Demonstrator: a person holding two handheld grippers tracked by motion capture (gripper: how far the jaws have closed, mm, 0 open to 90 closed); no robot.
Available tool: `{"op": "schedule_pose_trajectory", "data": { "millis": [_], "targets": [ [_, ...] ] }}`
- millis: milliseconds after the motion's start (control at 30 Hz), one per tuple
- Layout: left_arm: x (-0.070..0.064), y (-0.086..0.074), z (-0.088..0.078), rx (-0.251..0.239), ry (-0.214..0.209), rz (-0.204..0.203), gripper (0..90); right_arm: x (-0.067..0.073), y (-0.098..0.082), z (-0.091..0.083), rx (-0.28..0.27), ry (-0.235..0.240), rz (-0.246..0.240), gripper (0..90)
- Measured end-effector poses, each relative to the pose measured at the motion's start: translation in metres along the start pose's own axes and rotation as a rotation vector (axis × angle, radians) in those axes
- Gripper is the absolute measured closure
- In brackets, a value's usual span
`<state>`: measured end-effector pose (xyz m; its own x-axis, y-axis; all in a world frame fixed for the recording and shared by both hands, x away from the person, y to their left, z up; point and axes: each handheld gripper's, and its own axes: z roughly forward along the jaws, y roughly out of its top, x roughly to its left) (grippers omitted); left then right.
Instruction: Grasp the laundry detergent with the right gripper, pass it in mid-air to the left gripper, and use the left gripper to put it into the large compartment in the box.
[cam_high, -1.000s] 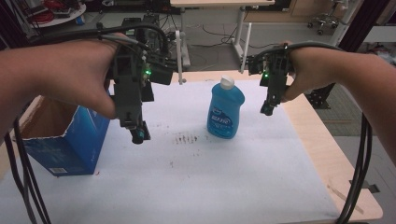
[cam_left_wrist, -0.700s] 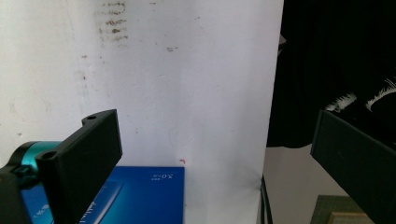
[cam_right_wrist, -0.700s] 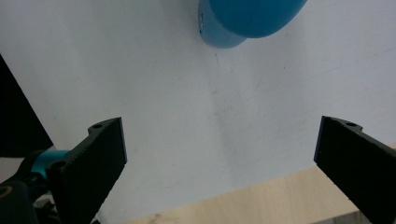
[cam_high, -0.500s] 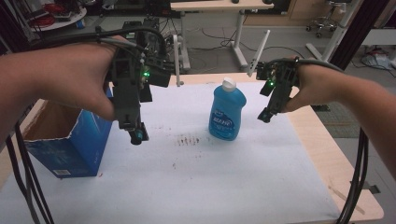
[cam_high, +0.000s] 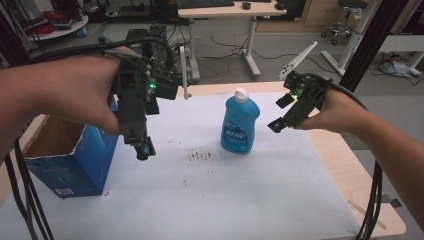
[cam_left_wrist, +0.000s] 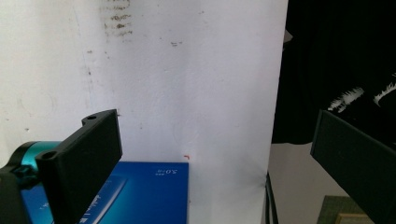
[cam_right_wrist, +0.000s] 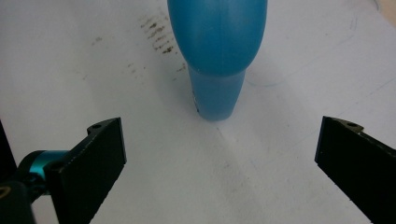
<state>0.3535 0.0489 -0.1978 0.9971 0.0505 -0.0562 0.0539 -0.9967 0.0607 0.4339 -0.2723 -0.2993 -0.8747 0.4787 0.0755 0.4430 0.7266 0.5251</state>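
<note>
A blue dish-soap bottle (cam_high: 240, 125) with a white cap stands upright on the white table cover (cam_high: 225, 200). My right gripper (cam_high: 276, 125) hovers just right of it, tilted down toward it, open and holding nothing. In the right gripper view the bottle (cam_right_wrist: 217, 46) rises straight ahead beyond the wide-apart jaws of that gripper (cam_right_wrist: 219, 135). My left gripper (cam_high: 142, 150) points down over the cover, beside an open blue cardboard box (cam_high: 70, 160). It is open too (cam_left_wrist: 215, 135), with the blue box (cam_left_wrist: 140, 191) below it and nothing between the jaws.
Dark smudges (cam_high: 200, 155) mark the cover left of the bottle. Bare wooden tabletop (cam_high: 350, 165) shows along the right edge. Cables hang at both front corners. Desks, chairs and cables stand on the floor beyond the table.
My right gripper has moved left and slightly down, closer to the bottle. The left gripper has hardly moved. The bottle stands where it was.
</note>
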Motion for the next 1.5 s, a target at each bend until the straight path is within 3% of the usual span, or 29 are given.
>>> {"op": "schedule_pose_trajectory", "data": {
  "millis": [367,500,833,1000,1167,1500],
  "targets": [
    [-0.002,0.000,-0.002,-0.002,0.005,0.005,1.9,0.005,-0.015,0.011,-0.098,-0.049,0.040,1.1],
    [-0.003,-0.003,-0.003,-0.001,0.007,0.003,1.9,0.007,-0.019,0.020,-0.116,-0.038,0.059,1.1],
    [-0.002,-0.006,-0.005,-0.010,0.019,0.000,1.9,-0.001,-0.035,0.041,-0.224,0.003,0.153,1.1],
    [-0.003,-0.006,-0.005,-0.009,0.022,0.001,1.9,-0.002,-0.036,0.049,-0.282,-0.020,0.159,1.1],
    [-0.003,-0.007,-0.006,-0.012,0.022,0.000,1.9,-0.002,-0.036,0.058,-0.328,-0.011,0.180,1.1],
    [-0.004,-0.008,-0.006,-0.012,0.023,0.000,1.9,0.000,-0.041,0.079,-0.385,-0.020,0.216,1.1]
  ]
}}
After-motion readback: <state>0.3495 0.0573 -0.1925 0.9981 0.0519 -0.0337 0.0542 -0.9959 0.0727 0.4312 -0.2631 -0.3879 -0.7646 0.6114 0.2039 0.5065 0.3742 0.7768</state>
